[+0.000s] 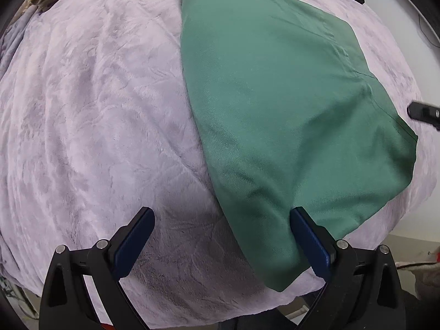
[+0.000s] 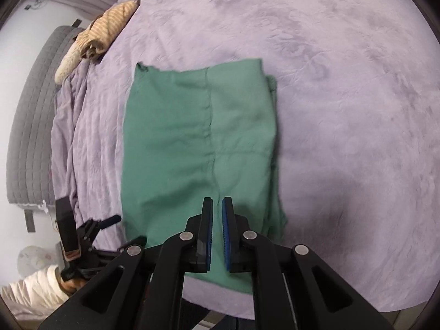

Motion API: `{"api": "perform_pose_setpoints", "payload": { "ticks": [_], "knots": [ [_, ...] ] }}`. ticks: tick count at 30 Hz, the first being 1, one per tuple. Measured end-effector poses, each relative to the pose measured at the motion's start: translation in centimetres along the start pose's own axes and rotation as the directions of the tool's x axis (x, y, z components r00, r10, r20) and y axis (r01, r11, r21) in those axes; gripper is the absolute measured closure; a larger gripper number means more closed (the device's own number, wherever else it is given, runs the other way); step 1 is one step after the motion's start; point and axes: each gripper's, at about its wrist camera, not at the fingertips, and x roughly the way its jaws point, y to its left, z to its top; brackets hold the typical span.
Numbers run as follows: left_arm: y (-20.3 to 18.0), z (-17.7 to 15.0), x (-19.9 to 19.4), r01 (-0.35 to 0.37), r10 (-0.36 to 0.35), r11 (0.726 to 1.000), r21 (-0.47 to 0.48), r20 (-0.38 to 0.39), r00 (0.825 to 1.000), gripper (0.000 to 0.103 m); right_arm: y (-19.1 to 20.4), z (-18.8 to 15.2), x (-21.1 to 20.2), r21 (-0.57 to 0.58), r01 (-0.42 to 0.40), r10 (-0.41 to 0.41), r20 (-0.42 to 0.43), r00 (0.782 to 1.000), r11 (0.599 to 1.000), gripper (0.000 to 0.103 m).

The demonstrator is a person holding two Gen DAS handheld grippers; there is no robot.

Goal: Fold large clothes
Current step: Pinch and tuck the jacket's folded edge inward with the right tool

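One folded green cloth garment (image 2: 198, 148) lies flat on the lilac plush blanket (image 2: 343, 110) that covers the bed, near the blanket's front edge. From the right wrist view it reads as a rough rectangle with one seam running down its middle and at least two layers showing along its right side. From the left wrist view the same garment (image 1: 275, 110) stretches from the upper middle down to a corner by the near edge of the blanket (image 1: 96, 110).

Two grippers are at work. The left gripper (image 1: 222, 233) points down over the bed with its two blue-padded fingers spread wide; nothing is clamped between them, though the right-hand finger (image 1: 310, 242) overlaps the garment's lower edge and the other stands over bare blanket. The same gripper shows at the left of the right wrist view (image 2: 110, 220), held by a hand in a cream quilted sleeve (image 2: 35, 291). The right gripper (image 2: 217, 206) hovers over the garment's near end, its two fingers almost together with a thin gap and no cloth in it; its tip (image 1: 423, 112) shows at the right edge of the left wrist view.

Further out there is one striped tan bundle of fabric (image 2: 104, 33) at the blanket's far left and one grey quilted headboard (image 2: 30, 115).
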Motion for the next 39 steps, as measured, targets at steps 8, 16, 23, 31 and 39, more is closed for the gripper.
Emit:
{"api": "perform_pose_setpoints", "payload": {
  "ticks": [8, 16, 23, 31, 39],
  "knots": [
    [1.1, -1.7, -1.2, 0.003, -0.003, 1.0, 0.017, -0.006, 1.0, 0.003, -4.5, -4.1, 4.1, 0.102, 0.138, -0.126, -0.117, 0.985, 0.985, 0.098],
    [1.6, -3.5, -1.7, -0.01, 0.011, 0.999, 0.034, -0.016, 1.0, 0.001, -5.1, -4.1, 3.4, 0.101, 0.131, -0.119, -0.119, 0.986, 0.986, 0.096],
    [2.6, -5.4, -1.8, 0.007, -0.007, 1.0, 0.013, -0.024, 1.0, 0.001, -2.6, -5.4, 1.7, -0.009, 0.048, -0.049, -0.145, 0.988, 0.999, 0.087],
    [2.3, -6.3, -2.3, -0.003, 0.004, 1.0, 0.031, -0.026, 1.0, 0.001, -6.0, -5.4, 5.2, 0.112, 0.169, -0.141, -0.216, 0.966, 0.979, 0.088],
    [1.9, -5.7, -3.6, -0.003, 0.004, 1.0, 0.024, -0.033, 0.999, 0.001, -4.8, -5.3, 2.6, 0.077, 0.176, -0.157, -0.211, 0.965, 0.981, 0.086]
  ]
}}
